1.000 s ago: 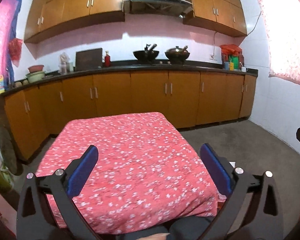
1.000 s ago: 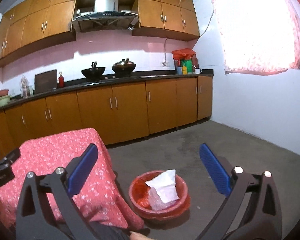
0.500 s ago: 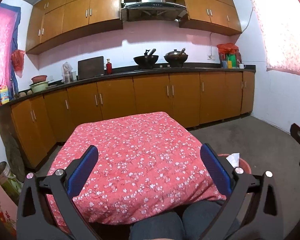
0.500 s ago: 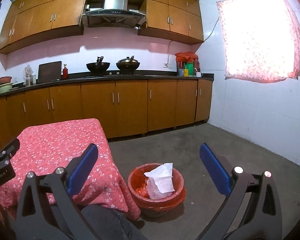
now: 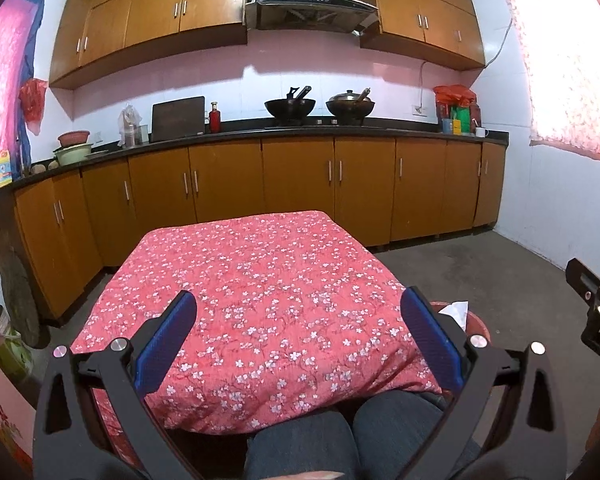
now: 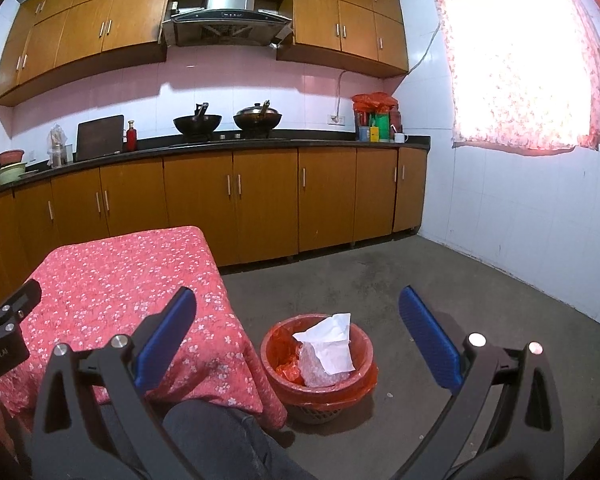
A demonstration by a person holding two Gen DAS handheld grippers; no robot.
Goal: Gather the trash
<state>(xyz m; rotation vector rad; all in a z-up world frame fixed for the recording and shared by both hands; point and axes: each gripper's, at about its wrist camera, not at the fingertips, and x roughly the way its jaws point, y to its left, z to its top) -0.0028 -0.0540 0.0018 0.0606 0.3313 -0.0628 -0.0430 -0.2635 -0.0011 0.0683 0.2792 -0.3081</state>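
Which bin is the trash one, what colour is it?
Red, lined with a red bag; clearest in the right wrist view.

The trash basket (image 6: pixel 278 366) stands upright on the concrete floor just beside the table's hanging cloth corner. It is round, lined with a red plastic bag whose edge folds out over the rim; a woven base shows below the bag. Inside lie 1 crumpled white paper sheet (image 6: pixel 332 340), propped up above the rim, and 1 wad of clear plastic wrap (image 6: pixel 314 372) under it. In the left wrist view only the basket's rim (image 5: pixel 476 322) and the paper's tip (image 5: pixel 456 308) show past the cloth.
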